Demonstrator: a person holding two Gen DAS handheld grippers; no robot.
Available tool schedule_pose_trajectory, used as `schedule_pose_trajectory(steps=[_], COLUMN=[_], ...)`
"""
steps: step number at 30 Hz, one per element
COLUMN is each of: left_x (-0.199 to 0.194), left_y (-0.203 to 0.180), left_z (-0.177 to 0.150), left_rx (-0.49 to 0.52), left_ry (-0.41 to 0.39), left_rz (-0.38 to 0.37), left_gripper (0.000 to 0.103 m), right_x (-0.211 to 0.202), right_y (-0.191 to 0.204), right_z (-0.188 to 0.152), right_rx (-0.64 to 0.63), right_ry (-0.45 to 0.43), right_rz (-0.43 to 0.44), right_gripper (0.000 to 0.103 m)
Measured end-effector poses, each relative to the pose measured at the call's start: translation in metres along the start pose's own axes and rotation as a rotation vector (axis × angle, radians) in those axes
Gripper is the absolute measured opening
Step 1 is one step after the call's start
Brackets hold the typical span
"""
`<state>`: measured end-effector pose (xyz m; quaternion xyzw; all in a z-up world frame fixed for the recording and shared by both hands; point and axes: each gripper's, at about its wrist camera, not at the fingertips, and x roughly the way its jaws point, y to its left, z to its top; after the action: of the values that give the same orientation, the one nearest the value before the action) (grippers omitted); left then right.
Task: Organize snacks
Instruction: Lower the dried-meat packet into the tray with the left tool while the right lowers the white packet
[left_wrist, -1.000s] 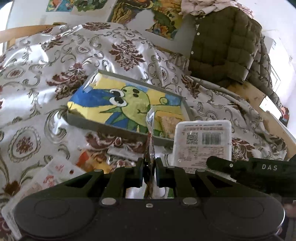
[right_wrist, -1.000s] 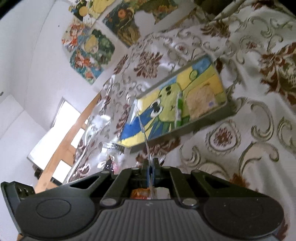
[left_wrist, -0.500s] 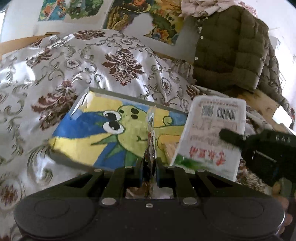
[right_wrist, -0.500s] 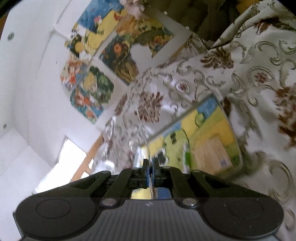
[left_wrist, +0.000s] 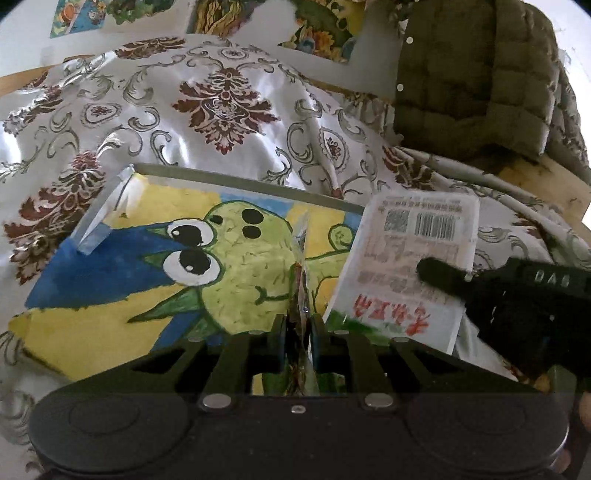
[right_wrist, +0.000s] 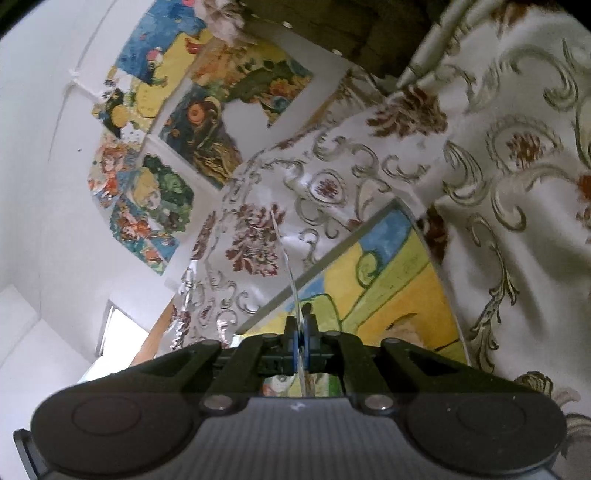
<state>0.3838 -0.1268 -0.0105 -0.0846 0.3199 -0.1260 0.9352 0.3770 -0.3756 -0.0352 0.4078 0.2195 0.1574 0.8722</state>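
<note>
Over the painted tray (left_wrist: 122, 229) on the patterned cloth, both my grippers have carried their snacks in: left gripper (left_wrist: 298, 334) clamped on a thin wrapper (left_wrist: 301, 258), right gripper (right_wrist: 301, 334) clamped on the white packet (left_wrist: 410, 266), ready to drop.

In the left wrist view, the white snack packet (left_wrist: 406, 266) at three o'clock is showing a QR code and a barcode along its top edge, with large red Chinese characters near its bottom edge; they are lying upside down and blurring too much to read. The black right gripper (left_wrist: 436, 269) clamping that packet is carrying white letters on its body, reading mirrored, roughly "DAS".
</note>
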Motion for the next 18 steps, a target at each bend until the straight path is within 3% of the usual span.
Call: schedule_pose_trajectory(steps=[6,18], left_x=[0.022,0.043], left_y=[-0.006,-0.015], left_z=[0.005,0.008], left_rx=[0.037,0.055], left_ry=[0.013,0.015], left_rz=[0.011,0.028], left_gripper=[0.013,0.014], right_x=[0.019,0.026], right_y=[-0.014,0.000], right_z=[0.001,-0.004], right_rx=[0.003,-0.154], right_ry=[0.035,0.070], right_rz=[-0.042,-0.205], right_gripper=[0.004,0.021])
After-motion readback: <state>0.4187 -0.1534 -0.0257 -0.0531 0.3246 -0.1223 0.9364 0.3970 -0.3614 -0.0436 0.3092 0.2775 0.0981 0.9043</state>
